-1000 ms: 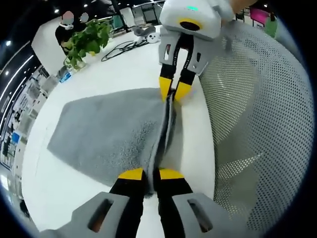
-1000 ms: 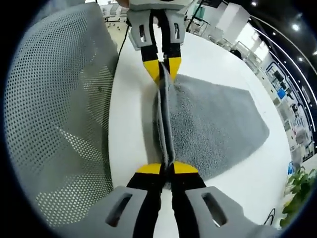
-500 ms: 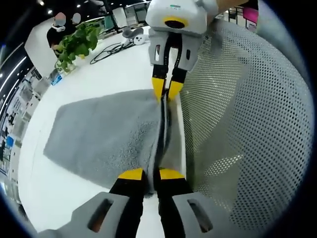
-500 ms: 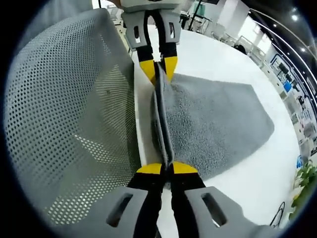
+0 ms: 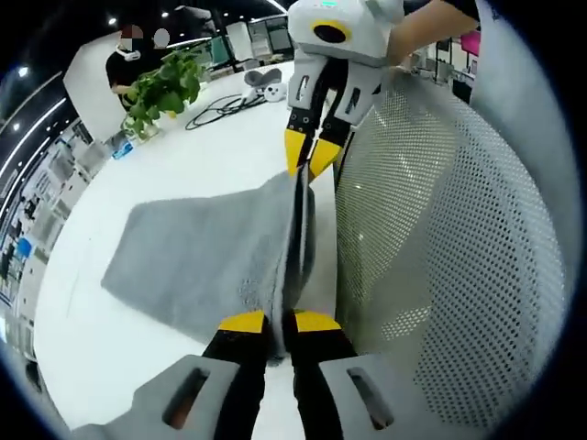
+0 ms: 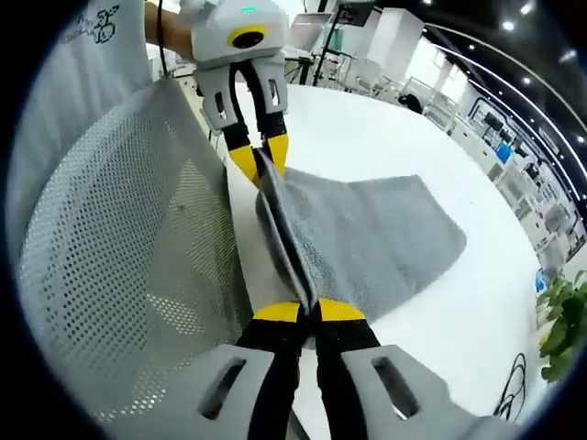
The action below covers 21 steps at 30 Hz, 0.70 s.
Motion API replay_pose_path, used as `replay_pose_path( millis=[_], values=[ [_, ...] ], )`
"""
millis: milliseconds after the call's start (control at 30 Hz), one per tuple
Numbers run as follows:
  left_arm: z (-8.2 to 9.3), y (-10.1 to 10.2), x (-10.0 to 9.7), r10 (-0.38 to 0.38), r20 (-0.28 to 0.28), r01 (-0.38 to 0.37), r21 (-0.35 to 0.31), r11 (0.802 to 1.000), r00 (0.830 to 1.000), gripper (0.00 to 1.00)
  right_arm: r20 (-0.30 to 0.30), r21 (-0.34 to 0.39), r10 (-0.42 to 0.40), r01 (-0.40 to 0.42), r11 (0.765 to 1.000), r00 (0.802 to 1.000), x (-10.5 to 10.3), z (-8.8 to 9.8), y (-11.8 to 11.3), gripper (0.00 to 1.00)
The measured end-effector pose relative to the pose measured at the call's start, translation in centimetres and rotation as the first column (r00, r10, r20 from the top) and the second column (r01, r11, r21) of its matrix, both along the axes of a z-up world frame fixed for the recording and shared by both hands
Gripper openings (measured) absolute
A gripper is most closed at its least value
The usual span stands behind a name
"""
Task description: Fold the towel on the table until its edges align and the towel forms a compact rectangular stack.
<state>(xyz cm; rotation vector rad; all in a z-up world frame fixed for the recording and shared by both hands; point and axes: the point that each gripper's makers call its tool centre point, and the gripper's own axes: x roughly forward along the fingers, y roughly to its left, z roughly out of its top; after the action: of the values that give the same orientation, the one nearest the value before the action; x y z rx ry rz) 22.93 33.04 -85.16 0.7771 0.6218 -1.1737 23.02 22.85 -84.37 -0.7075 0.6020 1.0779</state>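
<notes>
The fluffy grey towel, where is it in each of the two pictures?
Left gripper view: the fluffy grey towel lies left of centre on the white table, its lifted edge running up the middle between the left gripper and the right gripper.
Right gripper view: it spreads right of centre.
Shared landmark: the grey mesh chair back, beside the lifted edge.

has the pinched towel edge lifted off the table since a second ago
Yes. Both grippers, left gripper and right gripper, have raised the towel edge: it now stands higher against the mesh chair back, with more cloth hanging off the white table.
</notes>
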Motion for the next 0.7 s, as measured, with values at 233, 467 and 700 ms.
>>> replay_pose_path(
  millis=[233,467,700],
  values=[
    [2.5,0.3,0.3,0.05,0.017,-0.048,-0.057,0.997,0.999,0.09,0.032,0.056,-0.031,0.029,0.998,0.999,0.3,2.6,0.3,0.01],
    [4.3,0.4,0.8,0.061,0.044,-0.057,-0.077,0.995,0.997,0.09,0.058,0.068,-0.018,0.014,0.998,0.998,0.8,4.3,0.6,0.02],
    [6.0,0.4,0.9,0.072,0.07,-0.064,-0.111,0.992,0.995,0.09,0.073,0.1,-0.029,0.022,0.995,0.997,1.1,6.5,0.5,0.02]
  ],
)
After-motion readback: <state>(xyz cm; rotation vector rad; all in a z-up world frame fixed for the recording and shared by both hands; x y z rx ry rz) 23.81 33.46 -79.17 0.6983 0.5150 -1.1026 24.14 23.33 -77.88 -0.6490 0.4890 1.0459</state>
